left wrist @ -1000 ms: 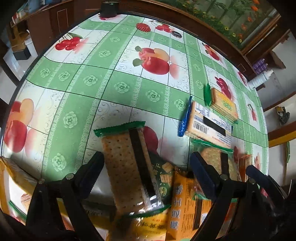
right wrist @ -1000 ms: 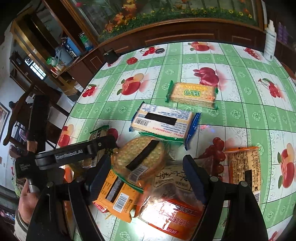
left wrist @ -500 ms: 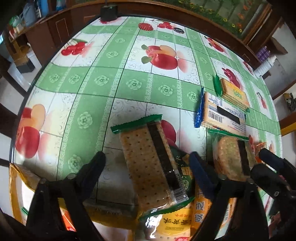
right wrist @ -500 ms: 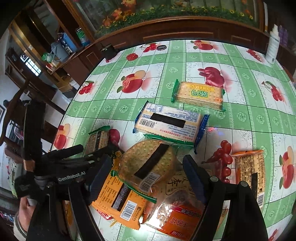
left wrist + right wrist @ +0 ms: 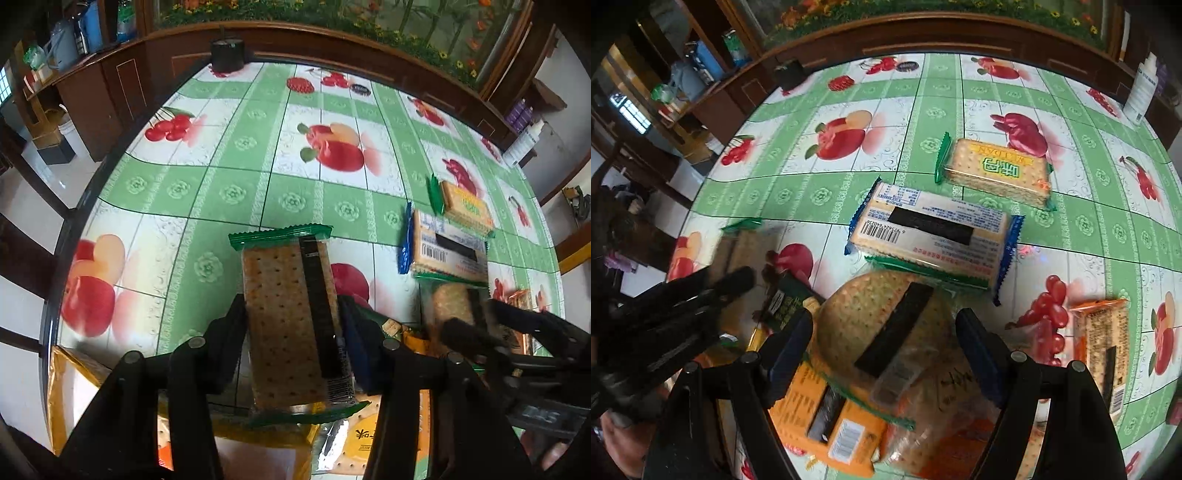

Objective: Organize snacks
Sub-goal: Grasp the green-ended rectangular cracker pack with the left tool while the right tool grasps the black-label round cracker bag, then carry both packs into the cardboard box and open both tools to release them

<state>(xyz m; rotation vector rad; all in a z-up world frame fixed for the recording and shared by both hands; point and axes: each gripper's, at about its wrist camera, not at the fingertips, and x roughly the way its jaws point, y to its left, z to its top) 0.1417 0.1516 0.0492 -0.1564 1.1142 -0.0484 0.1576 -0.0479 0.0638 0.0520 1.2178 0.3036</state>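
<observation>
My left tongs (image 5: pixel 291 332) are closing on the green-edged cracker packet (image 5: pixel 291 317), both pads against its long sides; it lies at the near end of the bench (image 5: pixel 229 192), over the heap of snacks. My right tongs (image 5: pixel 884 350) stand spread astride the round cracker packet (image 5: pixel 871 314), not pressing it. Beyond lie the blue-edged packet (image 5: pixel 934 229) and the green-labelled packet (image 5: pixel 995 171), side by side.
</observation>
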